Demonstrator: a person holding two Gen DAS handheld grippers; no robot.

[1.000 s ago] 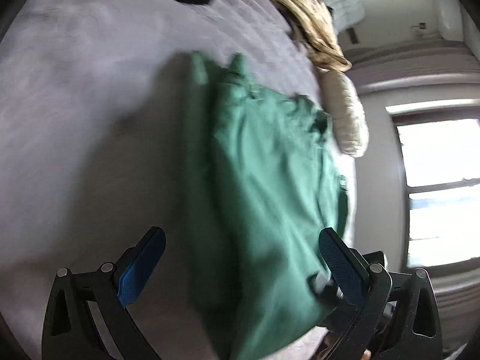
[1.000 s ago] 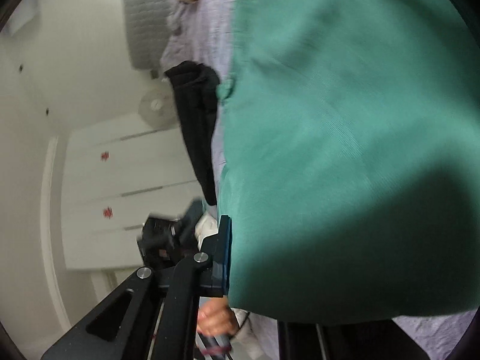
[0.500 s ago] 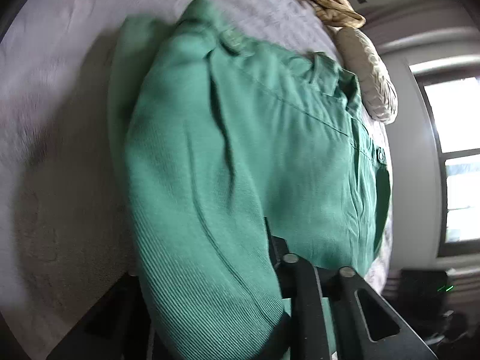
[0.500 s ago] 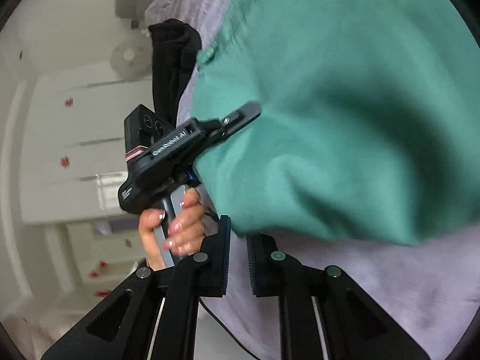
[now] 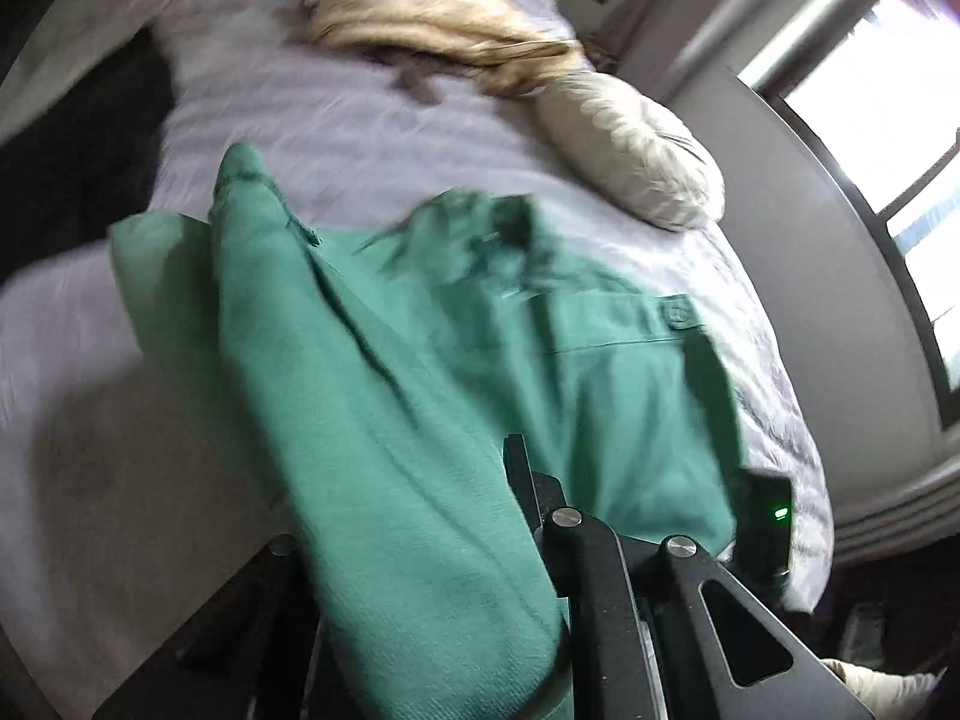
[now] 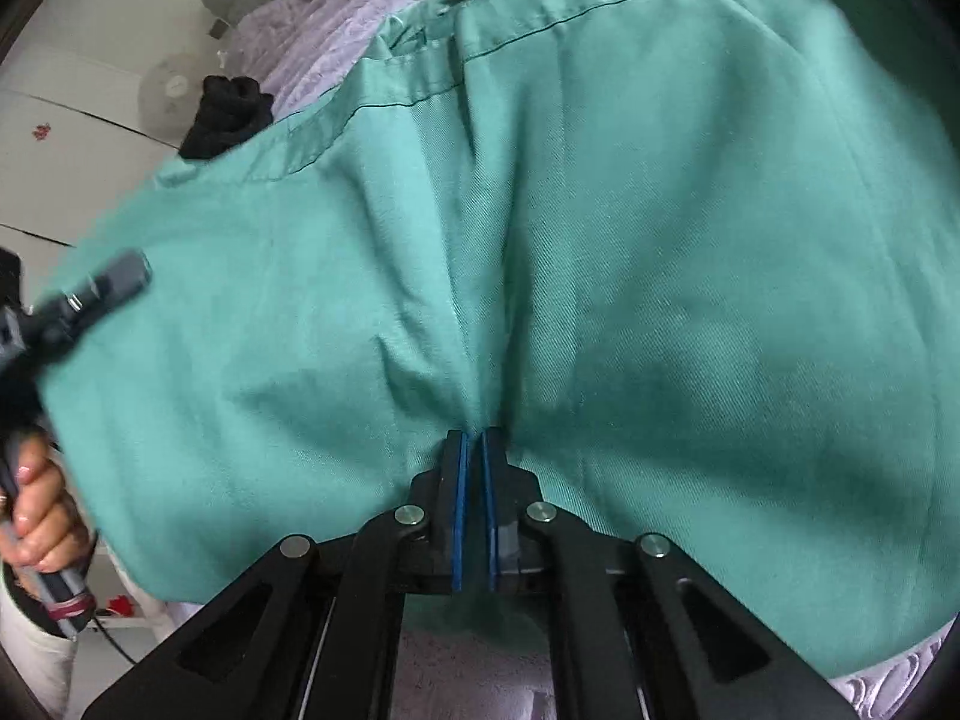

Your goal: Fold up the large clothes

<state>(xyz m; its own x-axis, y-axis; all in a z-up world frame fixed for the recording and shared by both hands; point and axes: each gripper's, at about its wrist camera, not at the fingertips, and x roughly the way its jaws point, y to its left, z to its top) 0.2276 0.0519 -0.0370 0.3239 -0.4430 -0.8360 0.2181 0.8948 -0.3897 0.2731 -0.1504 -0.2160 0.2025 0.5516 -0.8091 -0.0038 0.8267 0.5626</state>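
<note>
Both grippers are clamping the green trousers [image 6: 600,240] right now: my right gripper [image 6: 475,450] is pinching a tuck of the cloth between its blue pads [image 6: 459,510], with creases fanning out from the bite, and my left gripper [image 5: 456,540] has just been closing its jaws, so that a thick roll of the same fabric is bulging up between the fingers and hiding most of the near one. I am seeing the trousers draping away from both grips across the lilac bedspread [image 5: 360,138], waistband and button tab [image 5: 678,312] at the far end, one leg edge trailing off to the left side in the left wrist view. Beyond them a cream pillow [image 5: 636,162] and a tan garment [image 5: 432,18] are lying near the head of the bed, and a black garment [image 6: 231,111] is sitting at the bed edge. In the right wrist view a hand [image 6: 42,510] is gripping the left tool's handle beside the cloth. I am judging the fold as under way, not finished. My worry is the uneven hold: the right bite is looking shallow, so a quick pull could be slipping it free, while the left bunch may be catching several layers and dragging the fold crooked, or sweeping the loose leg towards the black garment.
</note>
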